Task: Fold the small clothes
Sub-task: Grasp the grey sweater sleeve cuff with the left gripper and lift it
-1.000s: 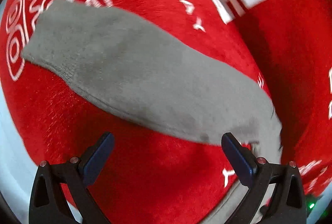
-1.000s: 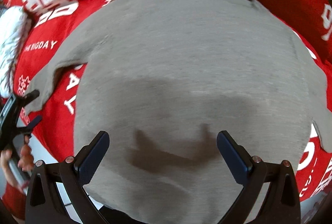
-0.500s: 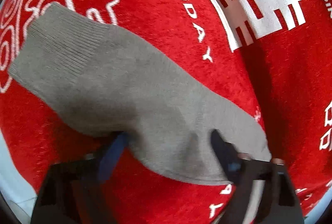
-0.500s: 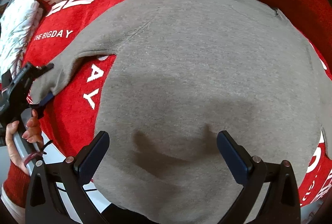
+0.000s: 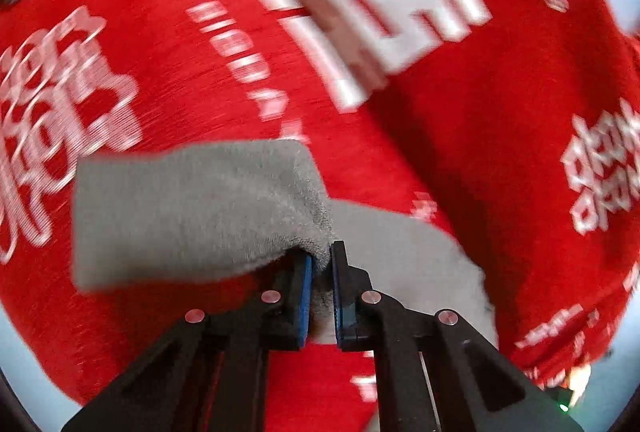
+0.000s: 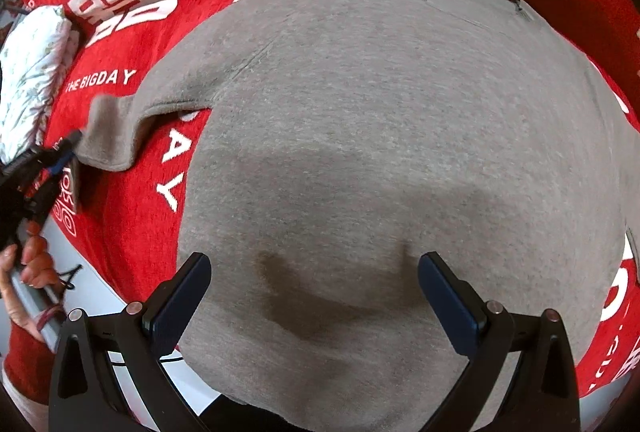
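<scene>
A small grey sweater (image 6: 400, 151) lies spread flat on a red blanket (image 6: 132, 224). Its left sleeve (image 5: 192, 207) is pinched near the cuff by my left gripper (image 5: 320, 264), which is shut on it and holds it lifted and bunched. In the right wrist view the left gripper (image 6: 60, 155) shows at the far left, at the end of that sleeve (image 6: 116, 135). My right gripper (image 6: 314, 288) is open and hovers above the lower body of the sweater, touching nothing.
The red blanket (image 5: 460, 159) carries white lettering and symbols. A white patterned pillow or quilt (image 6: 32, 79) lies at the far left. A pale surface (image 6: 96, 296) shows past the blanket's near edge.
My left gripper has closed on the sleeve and lifted it, bunching the cloth. My right gripper has stayed open over the sweater's body with a slight shift.
</scene>
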`<state>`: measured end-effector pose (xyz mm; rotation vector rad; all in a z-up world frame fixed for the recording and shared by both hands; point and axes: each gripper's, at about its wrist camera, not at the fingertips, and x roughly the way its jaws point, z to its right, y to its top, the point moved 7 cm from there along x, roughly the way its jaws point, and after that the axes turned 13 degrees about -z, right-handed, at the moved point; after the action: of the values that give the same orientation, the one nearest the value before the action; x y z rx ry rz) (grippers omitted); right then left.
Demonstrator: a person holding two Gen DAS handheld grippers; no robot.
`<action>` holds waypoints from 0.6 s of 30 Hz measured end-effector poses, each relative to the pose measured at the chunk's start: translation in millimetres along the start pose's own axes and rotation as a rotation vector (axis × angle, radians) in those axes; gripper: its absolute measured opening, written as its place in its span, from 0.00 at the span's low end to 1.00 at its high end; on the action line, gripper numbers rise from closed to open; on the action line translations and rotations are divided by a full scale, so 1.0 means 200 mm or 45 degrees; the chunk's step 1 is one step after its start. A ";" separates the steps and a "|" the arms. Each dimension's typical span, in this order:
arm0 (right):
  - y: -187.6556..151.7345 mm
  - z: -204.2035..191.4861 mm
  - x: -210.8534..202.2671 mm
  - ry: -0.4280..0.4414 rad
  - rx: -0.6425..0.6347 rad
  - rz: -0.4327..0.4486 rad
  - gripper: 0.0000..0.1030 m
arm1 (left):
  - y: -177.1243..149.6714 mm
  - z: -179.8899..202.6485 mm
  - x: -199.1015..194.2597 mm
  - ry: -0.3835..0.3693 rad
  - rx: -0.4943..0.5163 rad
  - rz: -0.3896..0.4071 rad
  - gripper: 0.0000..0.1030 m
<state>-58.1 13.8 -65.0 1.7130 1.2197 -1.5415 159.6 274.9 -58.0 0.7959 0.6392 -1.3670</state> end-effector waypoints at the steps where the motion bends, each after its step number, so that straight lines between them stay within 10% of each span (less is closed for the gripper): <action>1: 0.00 0.01 -0.01 0.006 0.008 0.009 1.00 | 0.01 0.10 -0.01 -0.029 0.062 0.002 0.10; 10: -0.01 0.27 -0.15 0.078 0.172 0.116 1.00 | -0.13 1.04 0.19 -0.238 0.561 -0.124 0.10; 18: -0.08 0.72 -0.18 0.116 0.445 0.149 1.00 | -0.60 1.52 0.74 -0.114 0.919 -0.405 0.10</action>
<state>-139.3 -111.3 -59.0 2.0560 0.9104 -1.6960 40.5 -59.5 -10.2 1.2267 0.1870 -1.9540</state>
